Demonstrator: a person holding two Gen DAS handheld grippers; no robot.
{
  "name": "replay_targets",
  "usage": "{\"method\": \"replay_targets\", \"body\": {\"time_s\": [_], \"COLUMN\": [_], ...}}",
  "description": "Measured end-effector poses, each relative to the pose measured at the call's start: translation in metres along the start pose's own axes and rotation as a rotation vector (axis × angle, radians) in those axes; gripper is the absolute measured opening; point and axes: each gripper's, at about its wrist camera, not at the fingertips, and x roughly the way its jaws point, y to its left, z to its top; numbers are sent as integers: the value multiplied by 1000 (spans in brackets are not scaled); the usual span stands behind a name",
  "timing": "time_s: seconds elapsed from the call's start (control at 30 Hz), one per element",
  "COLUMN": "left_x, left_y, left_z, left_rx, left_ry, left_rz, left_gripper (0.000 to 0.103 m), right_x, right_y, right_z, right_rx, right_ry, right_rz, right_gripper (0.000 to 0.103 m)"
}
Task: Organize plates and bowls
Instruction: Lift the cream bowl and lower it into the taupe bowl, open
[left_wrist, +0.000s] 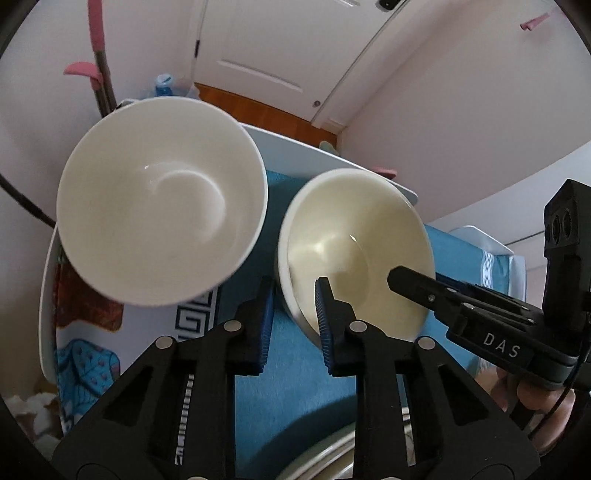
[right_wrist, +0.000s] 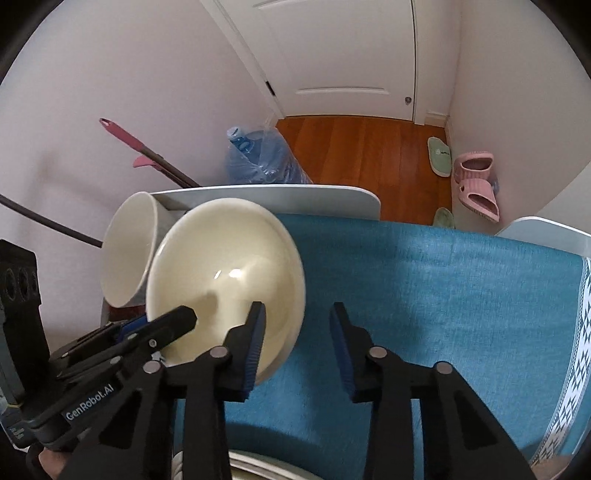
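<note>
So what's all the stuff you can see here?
white bowl: one, white, left of the cream bowl
cream bowl: one, cream, on the cloth
cloth: one, blue, over the table
trays: two, white, behind and right of the cloth
water bottle: one, blue, on the floor
slippers: four, pink and green, by the wall
mop: one, pink and grey, leaning on the wall
door: one, white, far end
left fingers: two, black and blue, astride the cream bowl's rim
right fingers: two, black and blue, beside that bowl
</note>
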Motion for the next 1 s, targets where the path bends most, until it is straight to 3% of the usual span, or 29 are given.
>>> {"method": "replay_targets", "body": {"time_s": [0.1, 0.6, 0.8, 1.0], "left_x": [2, -9, -41, -84], "left_y": [-6, -40, -75, -139], "left_z": [2, 5, 1, -17], "left_rx": [26, 119, 185, 253], "left_ry": [-4, -18, -76, -136], "left_rz": [19, 69, 56, 37], "left_gripper": [17, 17, 17, 17], "right_x": [6, -17, -60, -129], "right_y": [-2, -4, -15, -37], "right_z": [0, -2, -12, -35], "right_rx": [19, 28, 51, 54], "right_ry": [10, -69, -137, -234], "right_rz": [41, 25, 36, 31], "right_gripper": [16, 15, 15, 15]}}
